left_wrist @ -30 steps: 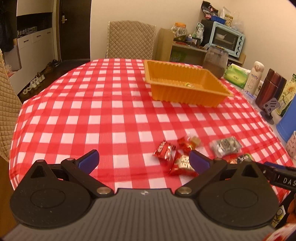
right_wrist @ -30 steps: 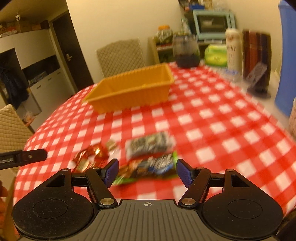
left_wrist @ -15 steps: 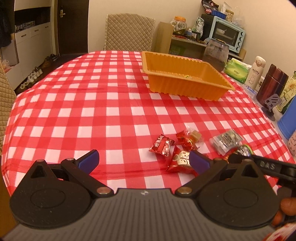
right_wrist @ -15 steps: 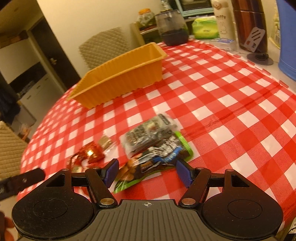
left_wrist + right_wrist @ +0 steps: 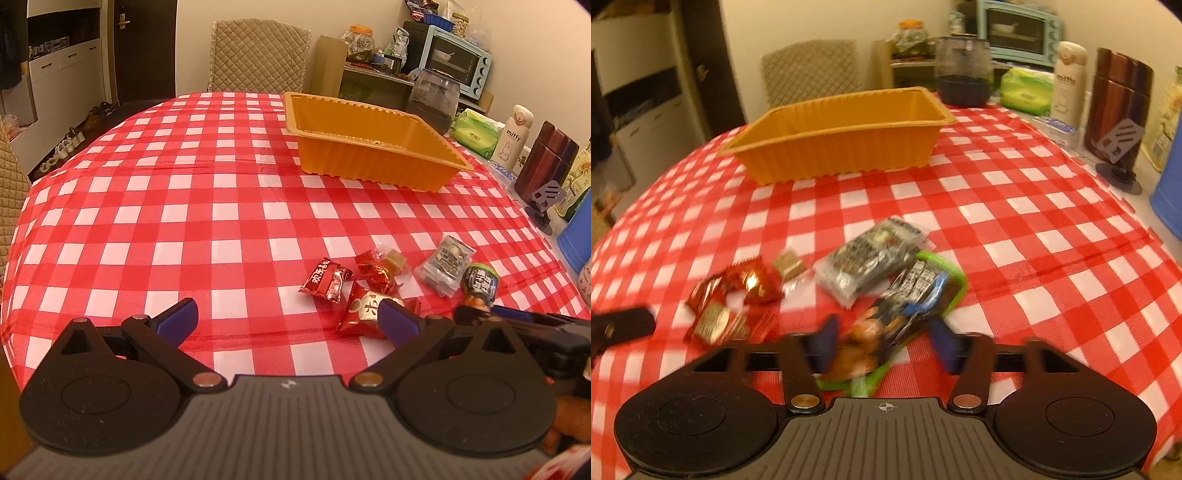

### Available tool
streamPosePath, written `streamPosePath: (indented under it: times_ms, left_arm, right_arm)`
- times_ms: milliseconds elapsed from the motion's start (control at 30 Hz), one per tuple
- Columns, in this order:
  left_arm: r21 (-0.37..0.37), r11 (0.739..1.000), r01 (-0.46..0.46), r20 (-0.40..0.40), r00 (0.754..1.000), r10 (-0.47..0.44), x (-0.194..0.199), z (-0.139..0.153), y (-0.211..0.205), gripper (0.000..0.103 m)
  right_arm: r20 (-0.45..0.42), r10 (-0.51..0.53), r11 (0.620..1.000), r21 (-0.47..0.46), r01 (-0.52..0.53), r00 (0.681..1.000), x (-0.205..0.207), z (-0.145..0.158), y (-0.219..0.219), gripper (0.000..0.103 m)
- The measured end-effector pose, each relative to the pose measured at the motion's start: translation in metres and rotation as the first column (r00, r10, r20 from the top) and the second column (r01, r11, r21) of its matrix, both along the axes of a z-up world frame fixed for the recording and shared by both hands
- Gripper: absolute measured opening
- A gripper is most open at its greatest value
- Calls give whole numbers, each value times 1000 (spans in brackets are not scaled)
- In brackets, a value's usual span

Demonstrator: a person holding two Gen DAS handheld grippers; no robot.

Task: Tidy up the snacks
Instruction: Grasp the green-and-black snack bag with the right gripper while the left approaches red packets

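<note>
Right gripper [image 5: 882,345]: its fingers [image 5: 822,345] are closing; the near end of the green snack packet [image 5: 905,310] lies between them; the view is blurred, so I cannot tell if the pads already press on it
Left gripper [image 5: 288,323]: its fingers [image 5: 177,319] stand wide apart with nothing between them, above the table [image 5: 147,206]
Green snack packet: on the table, it reaches from between the right fingers to beyond their tips; its far end lies beside the grey packet [image 5: 871,258]
Grey packet: just beyond the right fingertips, flat on the checked cloth; I cannot tell whether it touches the green packet
Red candies [image 5: 364,306]: a small group of wrapped pieces; one lies partly behind the right finger of the left gripper; the dark red one [image 5: 327,278] is just beyond it; from the right wrist view they lie to the left of the fingers
Orange tray [image 5: 373,162]: well beyond both pairs of fingers, far on the table; almost empty, only a small thing on its bottom
Table edge, right of the fingers: a white bottle [image 5: 513,133], a dark red flask [image 5: 545,155] and a green tissue pack [image 5: 476,133] stand there
</note>
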State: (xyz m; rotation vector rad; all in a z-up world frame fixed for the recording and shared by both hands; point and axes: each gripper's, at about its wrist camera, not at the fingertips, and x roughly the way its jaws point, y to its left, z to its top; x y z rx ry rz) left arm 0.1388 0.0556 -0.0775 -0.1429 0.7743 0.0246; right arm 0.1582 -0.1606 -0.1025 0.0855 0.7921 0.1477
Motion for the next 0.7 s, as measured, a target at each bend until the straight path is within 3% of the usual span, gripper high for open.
streamPosePath:
  times_ms: [33,133,567,700]
  left_arm:
    - [-2,1000,3,1,1000,-3,0,0,0,103]
    - [-9,1000,13,4,1000,-13,-1,0,-2,102]
    - [-37,994,102,8,995,-102,5,-8,-22,102]
    - [-103,986,127,-19,991,-130,9,-12,-26,94]
  right_arm:
    - [5,11,1000,-27,-11,1000,-5,1,-1,38]
    - [7,24,995,-95,-24,1000,-17,0,-6,37]
    - [26,-15,999,-28,16,1000,3,-3,-19,36]
    - [17,-31,999,-17,31,999,-1,-2,-26,30]
